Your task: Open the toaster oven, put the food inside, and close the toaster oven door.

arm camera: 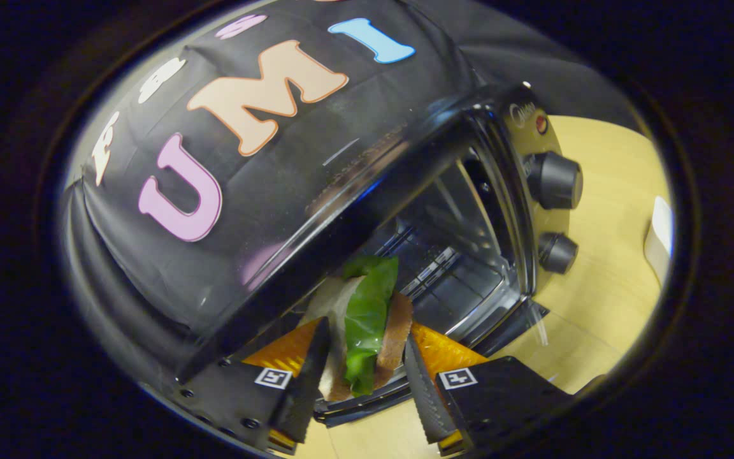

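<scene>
The sandwich [364, 325] sits between the two fingers of the gripper [362, 382], both pressing on its sides, just in front of the toaster oven [469, 210] mouth. The wire rack [434, 271] lies inside, beyond it. Two knobs [555, 182] stand beside the opening. The oven rests on the table [603, 255].

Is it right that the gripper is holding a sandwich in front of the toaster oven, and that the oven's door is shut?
Not quite: the door is open. In the gripper view the toaster oven shows its bare wire rack and inner walls, with the door folded down. The rest holds: the gripper has both fingers pressed on the sandwich, just in front of the opening.
</scene>
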The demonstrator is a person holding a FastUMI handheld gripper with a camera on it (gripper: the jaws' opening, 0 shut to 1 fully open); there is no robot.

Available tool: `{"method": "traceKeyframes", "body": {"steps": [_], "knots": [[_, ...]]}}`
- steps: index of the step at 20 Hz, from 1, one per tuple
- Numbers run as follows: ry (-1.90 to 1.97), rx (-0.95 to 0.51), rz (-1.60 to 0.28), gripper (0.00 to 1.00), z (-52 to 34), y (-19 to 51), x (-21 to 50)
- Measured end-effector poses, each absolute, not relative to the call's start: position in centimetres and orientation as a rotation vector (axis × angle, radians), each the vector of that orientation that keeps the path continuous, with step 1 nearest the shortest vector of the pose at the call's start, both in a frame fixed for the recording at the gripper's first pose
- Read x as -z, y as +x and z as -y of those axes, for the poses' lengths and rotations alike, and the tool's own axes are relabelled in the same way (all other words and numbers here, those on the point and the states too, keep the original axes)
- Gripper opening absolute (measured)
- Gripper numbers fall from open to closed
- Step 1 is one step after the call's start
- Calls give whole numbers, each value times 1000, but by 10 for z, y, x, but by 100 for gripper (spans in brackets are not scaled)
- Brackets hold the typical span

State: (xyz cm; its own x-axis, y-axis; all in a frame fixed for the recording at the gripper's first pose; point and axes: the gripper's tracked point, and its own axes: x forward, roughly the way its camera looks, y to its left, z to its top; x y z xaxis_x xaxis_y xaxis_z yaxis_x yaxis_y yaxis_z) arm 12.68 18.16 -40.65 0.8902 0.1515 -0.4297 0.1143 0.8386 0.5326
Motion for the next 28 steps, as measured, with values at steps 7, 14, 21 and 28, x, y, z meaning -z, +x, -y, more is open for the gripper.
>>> {"method": "traceKeyframes", "body": {"steps": [7, 14, 21, 28], "knots": [[282, 25, -419, 100, -144, 114, 383], [240, -61, -463, 100, -126, 64, 363], [216, -162, -611, 99, -107, -14, 357], [107, -243, -813, 100, -88, -77, 403]]}}
